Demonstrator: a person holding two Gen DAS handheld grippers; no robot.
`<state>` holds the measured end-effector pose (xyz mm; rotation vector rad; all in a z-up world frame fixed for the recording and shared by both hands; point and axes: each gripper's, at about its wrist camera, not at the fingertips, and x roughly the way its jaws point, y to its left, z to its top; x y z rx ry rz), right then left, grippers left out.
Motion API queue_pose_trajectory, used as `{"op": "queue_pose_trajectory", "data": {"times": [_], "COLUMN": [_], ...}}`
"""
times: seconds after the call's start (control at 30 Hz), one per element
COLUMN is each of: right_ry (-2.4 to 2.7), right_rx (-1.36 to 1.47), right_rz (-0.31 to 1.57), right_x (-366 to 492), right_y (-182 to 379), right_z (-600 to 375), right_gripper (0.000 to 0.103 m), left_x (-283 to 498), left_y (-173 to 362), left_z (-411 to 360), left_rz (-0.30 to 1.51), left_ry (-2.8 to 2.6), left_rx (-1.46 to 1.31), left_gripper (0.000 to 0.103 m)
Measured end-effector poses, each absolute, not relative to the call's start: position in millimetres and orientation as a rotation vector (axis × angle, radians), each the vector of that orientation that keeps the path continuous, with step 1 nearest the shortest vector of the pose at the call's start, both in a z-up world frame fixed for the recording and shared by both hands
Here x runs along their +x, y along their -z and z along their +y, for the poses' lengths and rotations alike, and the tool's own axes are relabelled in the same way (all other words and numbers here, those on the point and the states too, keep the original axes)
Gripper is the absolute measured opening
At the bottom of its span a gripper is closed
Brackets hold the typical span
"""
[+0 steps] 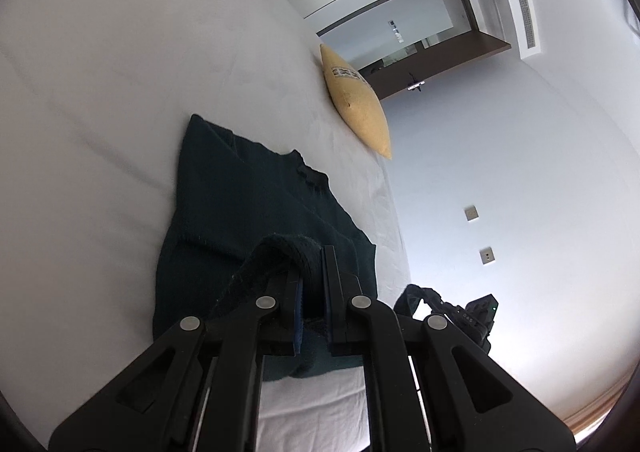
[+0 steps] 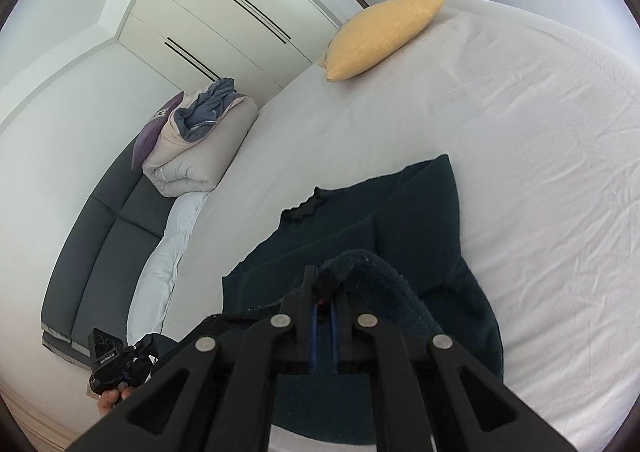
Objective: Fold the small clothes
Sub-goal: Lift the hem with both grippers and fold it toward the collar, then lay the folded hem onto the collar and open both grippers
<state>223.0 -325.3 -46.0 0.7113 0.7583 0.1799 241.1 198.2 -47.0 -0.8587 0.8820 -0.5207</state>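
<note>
Mid-fold: dark sweater [image 1: 256, 212] lies at frame centre on the bed [image 1: 100, 92], sleeves apparently tucked in; left gripper [image 1: 310, 272] and right gripper [image 2: 324, 284] each clamp its lifted hem. Bottom-to-collar fold remains.

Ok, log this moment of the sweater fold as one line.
step: fold in progress | left gripper: shut on sweater hem | right gripper: shut on sweater hem | sweater: hem lifted, rest flat on bed

Home bedroom: white-sheeted bed [image 2: 480, 112], padded headboard [image 2: 100, 252], folded duvet [image 2: 200, 148], yellow cushion [image 2: 380, 36], built-in wardrobe [image 2: 224, 12].
</note>
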Motion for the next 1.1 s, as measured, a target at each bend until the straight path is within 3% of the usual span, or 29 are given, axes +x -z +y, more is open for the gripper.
{"op": "queue_pose_trajectory", "data": {"times": [0.43, 0.97, 1.1], "right_ry": [-0.036, 0.077, 0.061], "right_rx": [0.750, 0.801, 0.875], "right_rz": [0.799, 0.847, 0.853], "right_x": [335.3, 379.2, 379.4], "right_y": [104.5, 152.0, 162.3], "right_z": [-361.7, -380.1, -386.3], "right_gripper": [0.006, 0.006, 0.016], "left_x": [389.5, 474.1, 479.0], "left_y": [92.6, 166.0, 187.0], "left_z": [182.3, 166.1, 167.3], "left_rz": [0.939, 1.025, 1.068], "left_ry": [0.407, 0.308, 0.332], "left_rx": [-0.838, -0.796, -0.813], "left_gripper": [0.006, 0.006, 0.008]}}
